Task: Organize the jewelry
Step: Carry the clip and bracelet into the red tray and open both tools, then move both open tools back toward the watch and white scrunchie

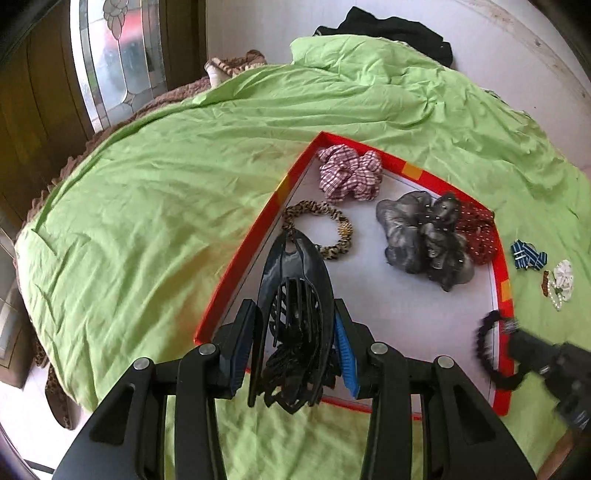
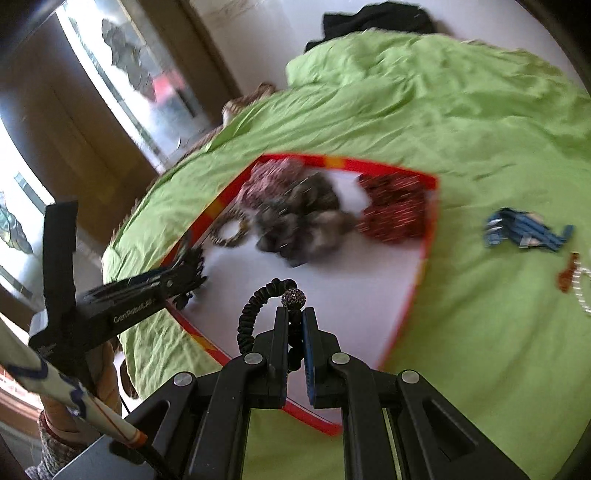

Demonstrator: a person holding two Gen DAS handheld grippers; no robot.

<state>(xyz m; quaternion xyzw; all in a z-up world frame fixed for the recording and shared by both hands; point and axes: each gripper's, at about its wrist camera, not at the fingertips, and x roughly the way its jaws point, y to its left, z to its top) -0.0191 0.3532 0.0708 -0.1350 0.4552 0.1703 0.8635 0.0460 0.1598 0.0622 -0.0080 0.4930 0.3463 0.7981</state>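
My left gripper (image 1: 295, 317) is shut on a large black hair claw clip (image 1: 291, 325) and holds it over the near left corner of a red-rimmed box lid (image 1: 258, 236) with a white floor. My right gripper (image 2: 295, 314) is shut on a black coiled hair tie with a beaded ball (image 2: 255, 314), above the lid's near edge (image 2: 424, 254). In the lid lie a checked scrunchie (image 1: 349, 173), a leopard hair tie (image 1: 317, 229), a grey scrunchie (image 1: 424, 236) and a red dotted scrunchie (image 1: 478, 229). The right gripper (image 1: 511, 328) shows at the left wrist view's right edge.
The lid lies on a bed with a green sheet (image 1: 147, 192). Blue striped clips (image 1: 528, 254), a white flower piece with pearls (image 1: 561, 280) and a small brown clip (image 1: 546, 282) lie on the sheet right of the lid. Black clothing (image 1: 388, 26) lies at the far side.
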